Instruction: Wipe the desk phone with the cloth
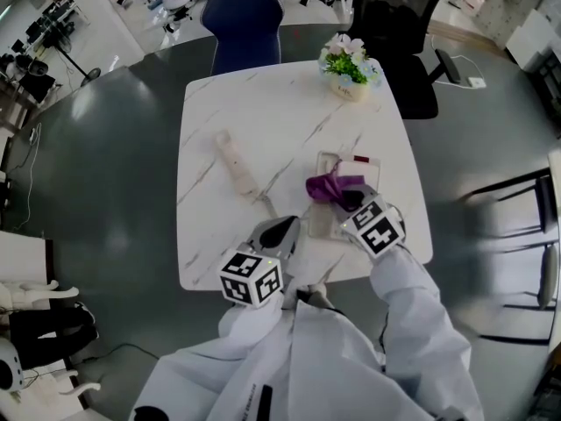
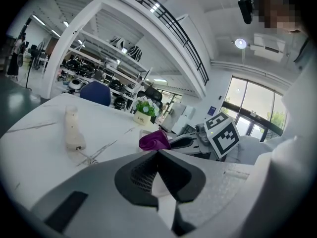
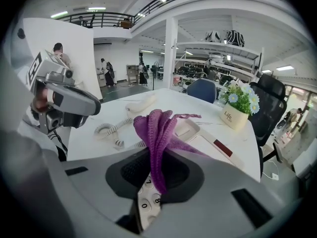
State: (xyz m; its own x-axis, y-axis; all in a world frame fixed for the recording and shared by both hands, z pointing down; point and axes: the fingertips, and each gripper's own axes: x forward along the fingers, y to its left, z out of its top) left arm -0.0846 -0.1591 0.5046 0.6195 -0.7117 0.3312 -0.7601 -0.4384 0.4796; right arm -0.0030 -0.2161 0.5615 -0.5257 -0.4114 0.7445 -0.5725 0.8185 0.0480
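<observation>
While the right gripper (image 3: 157,158) clamps the purple cloth (image 3: 158,128) between its jaws, the cloth hangs over the keypad of the desk phone (image 3: 204,142). The left gripper (image 2: 159,152), jaws together and empty, hovers near the table (image 1: 263,103) edge. The handset (image 1: 237,163) lies off-cradle, left of the phone.

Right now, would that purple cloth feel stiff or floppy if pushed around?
Probably floppy: the cloth bunches into folds where the right gripper pinches it. Likely light, being a thin, open knit. Its rough weave should grip, not slip.
</observation>
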